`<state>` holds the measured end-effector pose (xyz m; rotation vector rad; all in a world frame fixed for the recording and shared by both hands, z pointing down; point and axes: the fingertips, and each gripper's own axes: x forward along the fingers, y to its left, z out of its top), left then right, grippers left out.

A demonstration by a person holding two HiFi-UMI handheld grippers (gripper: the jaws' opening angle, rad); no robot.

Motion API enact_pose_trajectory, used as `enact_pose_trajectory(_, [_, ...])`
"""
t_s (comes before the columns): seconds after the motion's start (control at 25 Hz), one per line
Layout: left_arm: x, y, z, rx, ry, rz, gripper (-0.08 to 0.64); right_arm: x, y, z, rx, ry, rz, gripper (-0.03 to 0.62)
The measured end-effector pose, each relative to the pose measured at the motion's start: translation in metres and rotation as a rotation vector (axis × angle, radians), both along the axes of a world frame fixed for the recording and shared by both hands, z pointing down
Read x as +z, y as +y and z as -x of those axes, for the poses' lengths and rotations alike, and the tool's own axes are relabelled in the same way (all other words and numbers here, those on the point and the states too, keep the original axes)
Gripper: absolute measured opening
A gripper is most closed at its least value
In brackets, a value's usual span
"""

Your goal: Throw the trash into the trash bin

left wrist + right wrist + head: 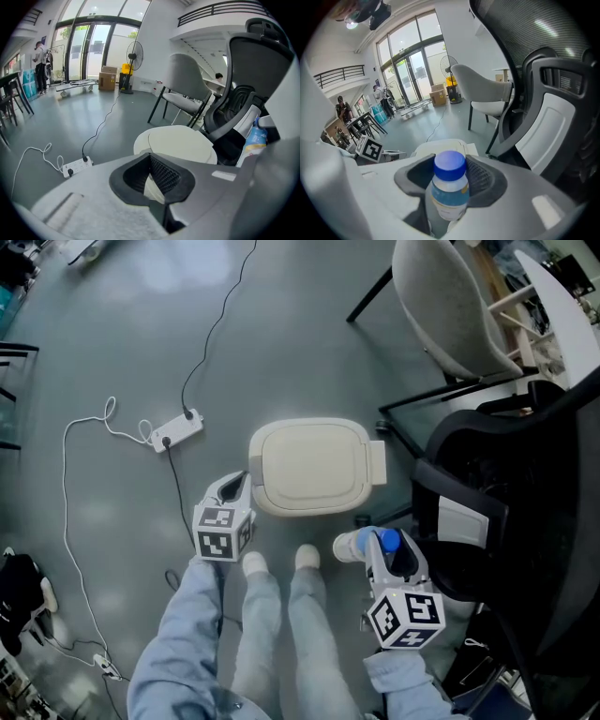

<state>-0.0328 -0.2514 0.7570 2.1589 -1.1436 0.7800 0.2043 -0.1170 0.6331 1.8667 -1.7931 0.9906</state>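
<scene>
The trash bin (314, 465) stands on the grey floor with its cream lid down, just ahead of the person's shoes. My right gripper (375, 545) is low at the bin's right corner, shut on a small plastic bottle (361, 544) with a blue cap and blue label. In the right gripper view the bottle (450, 187) stands between the dark pads of the right gripper (450, 173), with the bin lid (440, 146) behind it. My left gripper (234, 486) hangs at the bin's left edge, open and empty. In the left gripper view the left gripper (152, 176) points at the bin (180, 143).
A white power strip (176, 430) with cables lies on the floor to the left. A black office chair (506, 512) crowds the right side, with a grey shell chair (450, 306) behind it. The person's shoes (255, 563) are close to the bin's front.
</scene>
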Motion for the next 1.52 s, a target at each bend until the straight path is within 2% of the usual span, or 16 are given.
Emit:
enact_pose_trajectory(0.48, [0.025,-0.003,-0.002,0.062,-0.046,0.043,0.000,0.011,-0.003,0.005,0.010,-0.021,0.019,0.202])
enact_pose_trajectory(0.68, [0.028,-0.004,-0.001,0.059,-0.043,0.047,0.000,0.016,-0.003,0.007,0.011,-0.026,0.028,0.201])
enact_pose_trajectory(0.92, [0.032,-0.004,-0.002,0.070,-0.086,0.062,-0.002,0.015,-0.009,0.013,0.011,-0.036,0.027,0.202])
enact_pose_trajectory(1.36, [0.032,-0.006,0.001,0.042,-0.044,0.061,-0.002,0.014,-0.011,0.012,0.018,-0.033,0.024,0.202])
enact_pose_trajectory(1.52, [0.030,-0.007,-0.001,0.045,-0.058,0.045,-0.002,0.011,-0.012,0.010,0.021,-0.028,0.020,0.202])
